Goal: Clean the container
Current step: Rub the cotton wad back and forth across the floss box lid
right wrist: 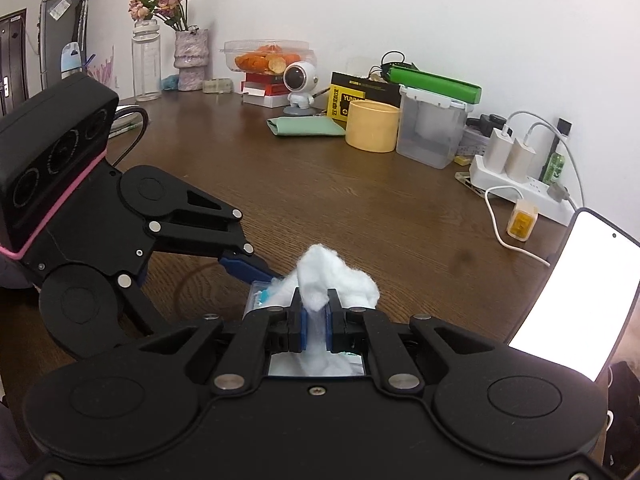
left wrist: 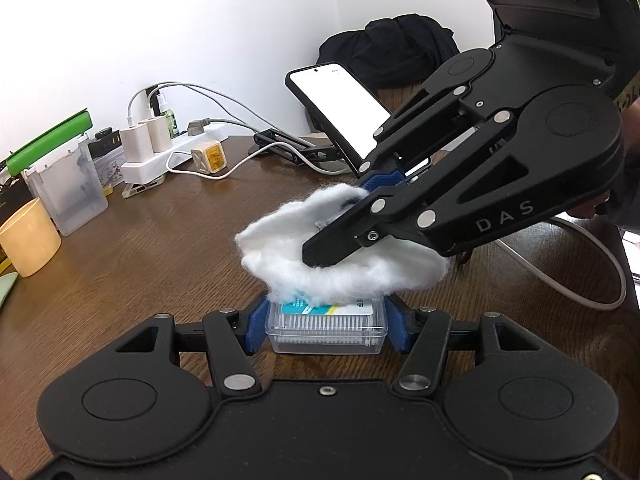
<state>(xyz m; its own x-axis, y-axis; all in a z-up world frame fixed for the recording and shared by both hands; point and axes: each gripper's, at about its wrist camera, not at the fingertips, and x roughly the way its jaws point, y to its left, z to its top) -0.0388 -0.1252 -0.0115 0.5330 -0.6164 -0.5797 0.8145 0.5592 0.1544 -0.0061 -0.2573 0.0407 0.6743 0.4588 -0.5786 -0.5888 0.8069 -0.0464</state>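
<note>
A small clear plastic container (left wrist: 327, 332) with a blue-and-white label sits on the brown table, clamped between the blue pads of my left gripper (left wrist: 326, 326). A wad of white cotton (left wrist: 340, 268) lies on the container's top and hides most of its lid. My right gripper (left wrist: 340, 232) reaches in from the right, shut on that cotton. In the right wrist view the cotton (right wrist: 340, 280) bulges out between the pads of my right gripper (right wrist: 316, 320), and a corner of the container (right wrist: 260, 298) shows beneath it, next to a left fingertip (right wrist: 244, 266).
A lit phone (left wrist: 340, 108) on a stand rises behind the cotton. At the left stand a yellow cup (left wrist: 28, 236), a clear lidded box (left wrist: 68, 188) and a power strip (left wrist: 160, 156) with chargers and cables. Further back are a vase (right wrist: 191, 58), a bottle (right wrist: 146, 66) and a green cloth (right wrist: 306, 126).
</note>
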